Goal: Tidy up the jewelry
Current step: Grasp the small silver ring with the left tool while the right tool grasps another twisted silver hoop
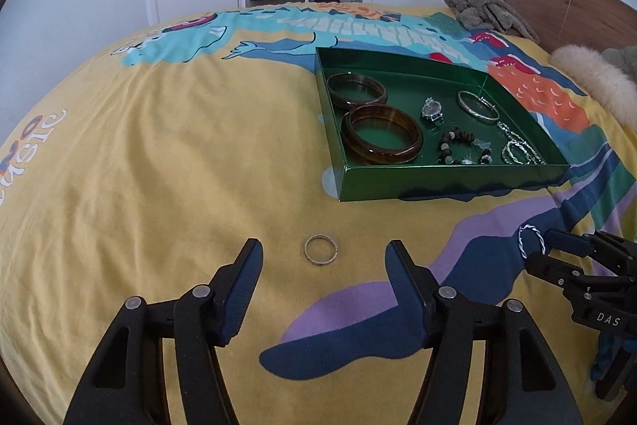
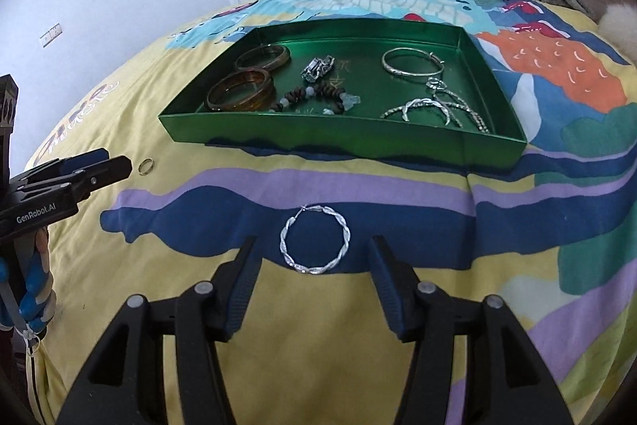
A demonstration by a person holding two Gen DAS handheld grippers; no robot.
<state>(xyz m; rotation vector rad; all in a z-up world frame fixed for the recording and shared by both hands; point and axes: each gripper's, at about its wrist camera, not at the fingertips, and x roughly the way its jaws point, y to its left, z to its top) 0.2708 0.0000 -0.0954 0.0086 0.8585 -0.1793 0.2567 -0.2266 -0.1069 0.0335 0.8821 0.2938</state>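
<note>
Left wrist view: spread left claw [image 1: 322,257] straddles ring [image 1: 321,249], right claw [image 2: 312,257] (also spread) straddles hoop [image 2: 315,245]; soft bed [image 1: 159,166] may let either slip.

glossy green tray [image 2: 358,146], cloth bedspread [image 1: 159,166], metal ring [image 1: 321,250]

Left hand-held gripper [image 1: 322,257] open around ring [image 1: 321,249].

light: bright, even, diffuse | shadows: soft, faint under green tray [image 2: 342,142] | glare: mild sheen on tray walls | focus: sharp, no blur | edges: strong fisheye bending, black corner vignette
</note>
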